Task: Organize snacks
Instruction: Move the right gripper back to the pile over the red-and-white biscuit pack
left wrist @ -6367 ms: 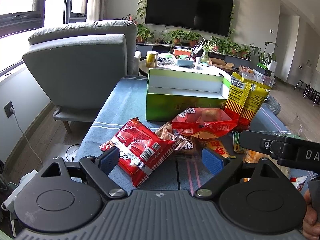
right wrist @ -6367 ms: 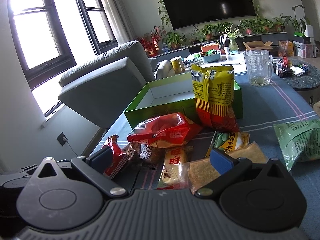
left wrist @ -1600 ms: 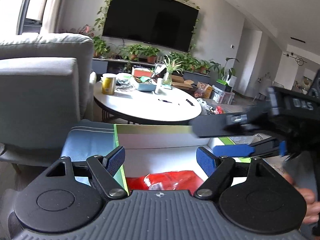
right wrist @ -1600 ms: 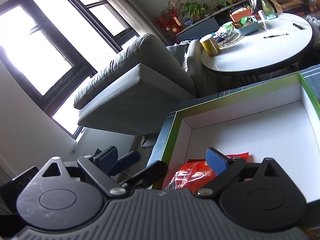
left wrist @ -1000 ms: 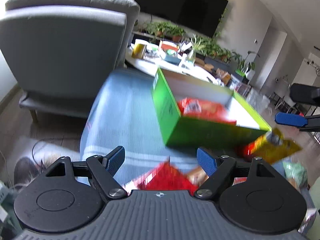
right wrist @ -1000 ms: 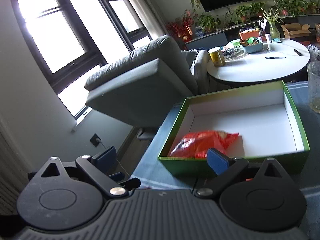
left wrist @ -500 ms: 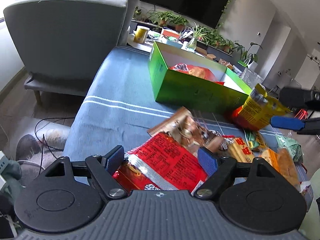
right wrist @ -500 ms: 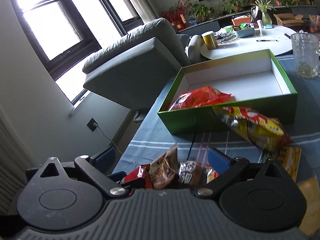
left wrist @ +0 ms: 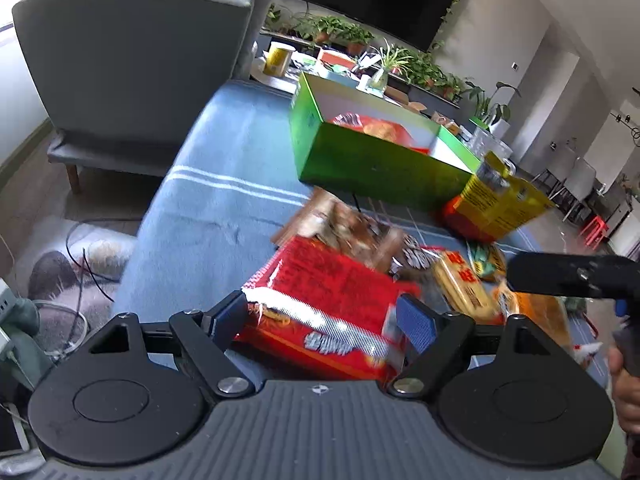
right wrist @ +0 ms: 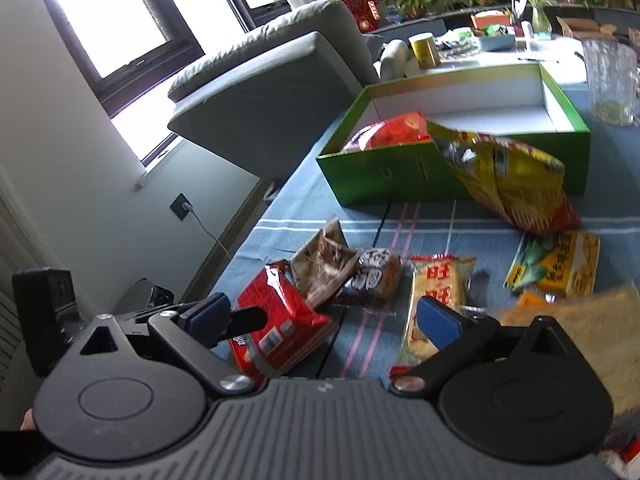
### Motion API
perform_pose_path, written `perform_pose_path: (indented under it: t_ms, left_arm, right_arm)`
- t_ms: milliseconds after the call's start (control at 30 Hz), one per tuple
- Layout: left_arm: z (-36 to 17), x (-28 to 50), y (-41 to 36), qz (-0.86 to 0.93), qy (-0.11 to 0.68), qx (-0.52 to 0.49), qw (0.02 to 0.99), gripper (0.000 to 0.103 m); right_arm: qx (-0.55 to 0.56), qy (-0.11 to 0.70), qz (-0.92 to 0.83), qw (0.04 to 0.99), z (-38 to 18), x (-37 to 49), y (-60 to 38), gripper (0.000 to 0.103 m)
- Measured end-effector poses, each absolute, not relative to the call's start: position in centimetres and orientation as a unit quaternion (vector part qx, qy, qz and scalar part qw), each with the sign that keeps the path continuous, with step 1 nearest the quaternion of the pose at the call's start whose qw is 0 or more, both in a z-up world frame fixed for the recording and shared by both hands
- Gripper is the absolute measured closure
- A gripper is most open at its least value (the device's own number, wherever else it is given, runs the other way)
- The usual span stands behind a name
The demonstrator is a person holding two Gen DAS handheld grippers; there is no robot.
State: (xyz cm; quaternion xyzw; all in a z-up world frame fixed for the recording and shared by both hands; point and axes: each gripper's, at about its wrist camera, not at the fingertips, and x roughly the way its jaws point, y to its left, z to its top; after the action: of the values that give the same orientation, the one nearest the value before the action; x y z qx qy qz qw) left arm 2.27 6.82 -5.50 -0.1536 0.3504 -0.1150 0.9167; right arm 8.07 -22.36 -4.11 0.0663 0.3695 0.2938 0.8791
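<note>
The left gripper (left wrist: 324, 316) has its jaws spread wide, with the red snack packet (left wrist: 320, 300) lying directly ahead of it and between the two blue pads (left wrist: 416, 322); the pads do not press on the packet, and whether either pad touches its edge cannot be told through the motion blur. The right gripper (right wrist: 324, 316) also has its jaws spread, with nothing pinched. Ahead of its left pad lies the same red snack packet (right wrist: 280, 316); ahead of its right pad lies a yellow-orange biscuit packet (right wrist: 436, 288). Between and just beyond these two lie a brown packet (right wrist: 324, 260) and a small dark round-printed packet (right wrist: 376, 274), touching each other. Farther ahead of both tools stands the green box (right wrist: 384, 176), open on top, on the blue striped cloth (left wrist: 224, 208). An orange-red bag (right wrist: 396, 132) lies inside the box at its near left corner. A yellow bag (right wrist: 504, 176) leans against the outside of the box's near wall, to the right of centre. A yellow-green packet (right wrist: 556, 260) lies flat beyond the right pad of the right gripper.
</note>
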Motion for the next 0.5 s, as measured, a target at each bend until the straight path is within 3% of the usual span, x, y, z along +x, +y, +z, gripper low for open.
perform_pose_path:
  t_ms: [500]
  left_arm:
    - [-6.2,2.2,6.2,-0.121,0.372,-0.169,0.905,0.023]
  right_arm:
    - [0.067,0.380,0.288,0.876,-5.0,8.4,-22.2,0.027]
